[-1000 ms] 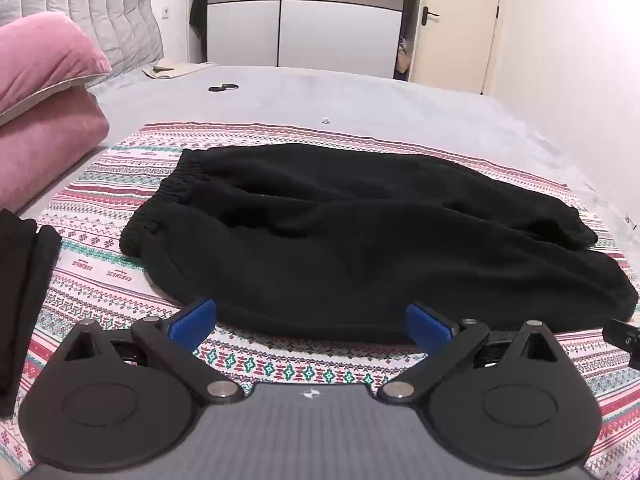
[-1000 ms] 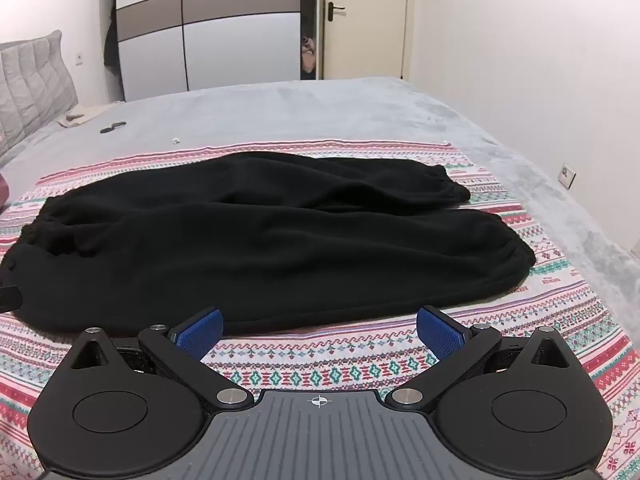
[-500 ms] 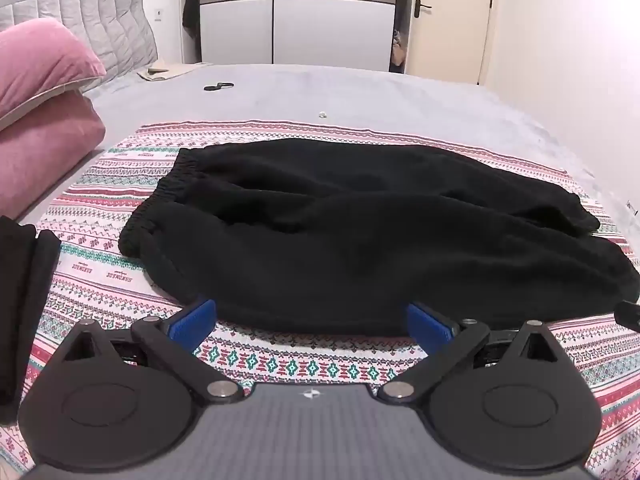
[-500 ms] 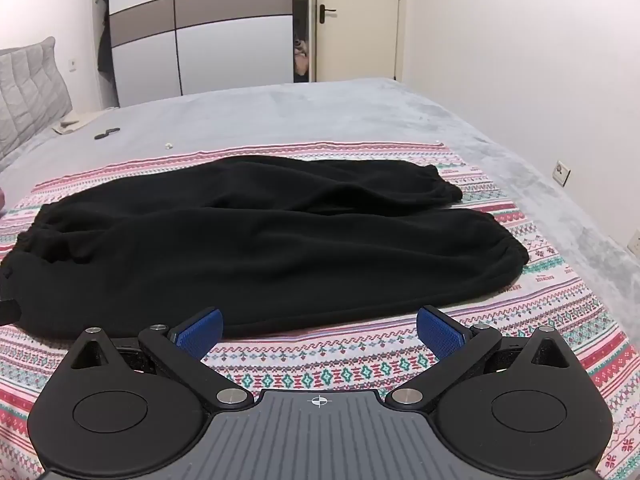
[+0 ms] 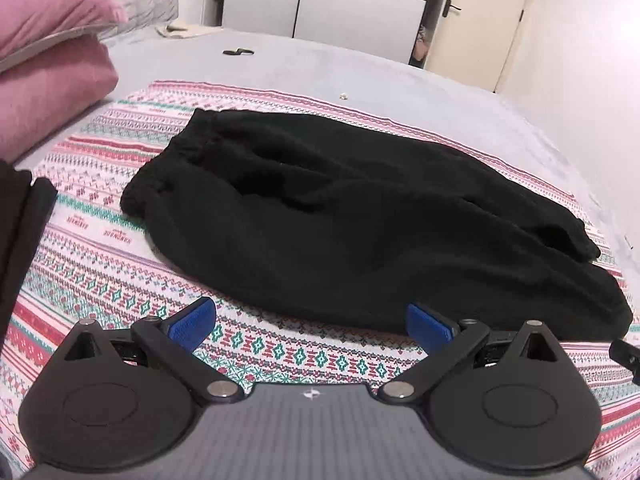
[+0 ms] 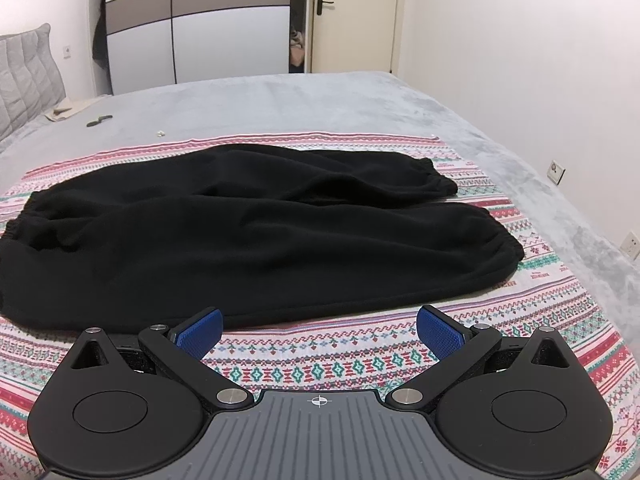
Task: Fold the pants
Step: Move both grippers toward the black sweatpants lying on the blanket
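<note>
Black fleece pants [image 6: 256,236] lie flat on patterned pink-striped blanket [image 6: 360,360] on the bed, legs side by side, no fold made yet, so whole job's left. Left tongs [image 5: 310,324] & right tongs [image 6: 318,330] both wide apart, holding nothing, just short of near hem. Pink pillows [image 5: 52,60] sit at left, well apart; nothing blocks.

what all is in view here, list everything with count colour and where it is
pants: 1, black, spread flat on the patterned blanket
patterned blanket: 1, pink, white and teal, on the bed
bed cover: 1, grey, under the blanket
pillows: 2, pink, stacked far left
dark cloth: 1, black, left edge
wardrobe: 1, white and brown, back wall
door: 1, cream, right of wardrobe
left gripper: open, blue pads, near pants' edge
right gripper: open, blue pads, near pants' edge
</note>
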### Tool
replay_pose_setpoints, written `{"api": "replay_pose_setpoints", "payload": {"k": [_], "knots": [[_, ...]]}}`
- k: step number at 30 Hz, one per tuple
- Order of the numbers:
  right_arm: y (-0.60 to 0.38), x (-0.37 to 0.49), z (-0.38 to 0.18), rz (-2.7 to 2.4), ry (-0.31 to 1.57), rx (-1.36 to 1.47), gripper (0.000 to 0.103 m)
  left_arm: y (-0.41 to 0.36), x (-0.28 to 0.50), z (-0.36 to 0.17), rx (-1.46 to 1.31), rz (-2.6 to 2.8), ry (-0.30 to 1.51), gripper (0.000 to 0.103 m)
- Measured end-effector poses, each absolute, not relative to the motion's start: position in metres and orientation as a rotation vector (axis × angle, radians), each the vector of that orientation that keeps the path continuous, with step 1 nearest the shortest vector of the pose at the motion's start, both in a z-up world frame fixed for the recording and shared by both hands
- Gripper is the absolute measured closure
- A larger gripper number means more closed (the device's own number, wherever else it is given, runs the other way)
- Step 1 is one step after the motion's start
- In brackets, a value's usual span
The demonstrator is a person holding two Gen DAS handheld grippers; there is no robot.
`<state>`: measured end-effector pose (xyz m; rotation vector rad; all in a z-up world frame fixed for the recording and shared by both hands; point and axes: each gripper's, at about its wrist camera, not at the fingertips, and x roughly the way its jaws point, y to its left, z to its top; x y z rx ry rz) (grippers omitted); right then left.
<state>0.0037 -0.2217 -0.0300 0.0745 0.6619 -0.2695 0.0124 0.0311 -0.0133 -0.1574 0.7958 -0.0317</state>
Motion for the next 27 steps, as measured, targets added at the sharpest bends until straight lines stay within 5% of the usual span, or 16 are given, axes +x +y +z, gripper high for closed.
{"api": "replay_pose_setpoints", "payload": {"k": [23, 27], "knots": [[-0.231, 0.013, -0.045, -0.393, 0.687, -0.023, 0.000, 0.057, 0.053, -0.019, -0.161, -0.010, 0.818, 0.000], [-0.237, 0.023, -0.048, -0.409, 0.695, -0.043, 0.000, 0.069, 0.071, -0.030, -0.175, 0.016, 0.842, 0.008]]}}
